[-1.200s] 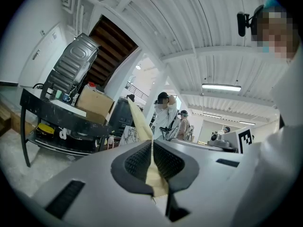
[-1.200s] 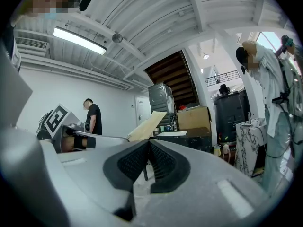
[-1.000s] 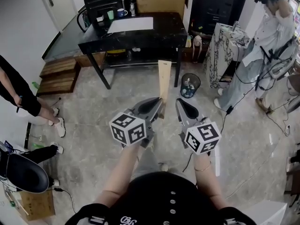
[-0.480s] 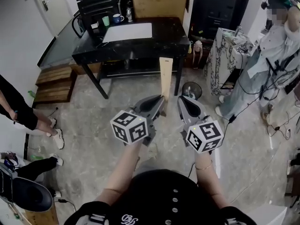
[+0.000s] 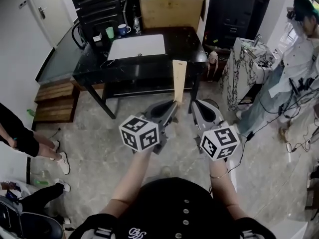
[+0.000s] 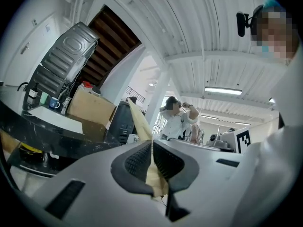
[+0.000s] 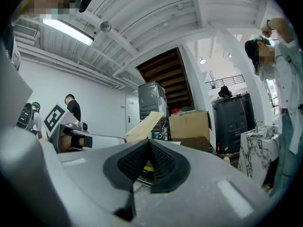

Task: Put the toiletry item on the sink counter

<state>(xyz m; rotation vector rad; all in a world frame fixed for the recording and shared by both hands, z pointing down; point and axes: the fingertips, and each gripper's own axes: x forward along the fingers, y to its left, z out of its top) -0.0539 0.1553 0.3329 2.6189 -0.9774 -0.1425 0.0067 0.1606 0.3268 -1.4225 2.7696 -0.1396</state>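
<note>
A long, flat tan toiletry packet (image 5: pixel 178 81) sticks up and forward out of my left gripper (image 5: pixel 173 105), which is shut on its lower end. In the left gripper view the packet (image 6: pixel 138 121) is pinched between the ribbed pads (image 6: pixel 135 161) and leans up to the left. My right gripper (image 5: pixel 196 105) is held level just to the right of it, shut with nothing between its pads (image 7: pixel 160 161). The right gripper view shows the packet (image 7: pixel 144 126) slanting at the left. A marble-patterned counter (image 5: pixel 238 62) with a tap stands ahead to the right.
A black table (image 5: pixel 188 40) with a white board (image 5: pixel 137 46), mugs and a cardboard box (image 5: pixel 172 6) stands straight ahead. A person (image 5: pixel 294 68) stands beside the marble counter, with cables on the floor. Wooden steps (image 5: pixel 55 101) and another person's legs (image 5: pixel 30 143) are at the left.
The view has moved closer to the black table and marble counter. Both grippers stay side by side, the left still shut on the packet. The waste bin has slipped behind the right gripper.
</note>
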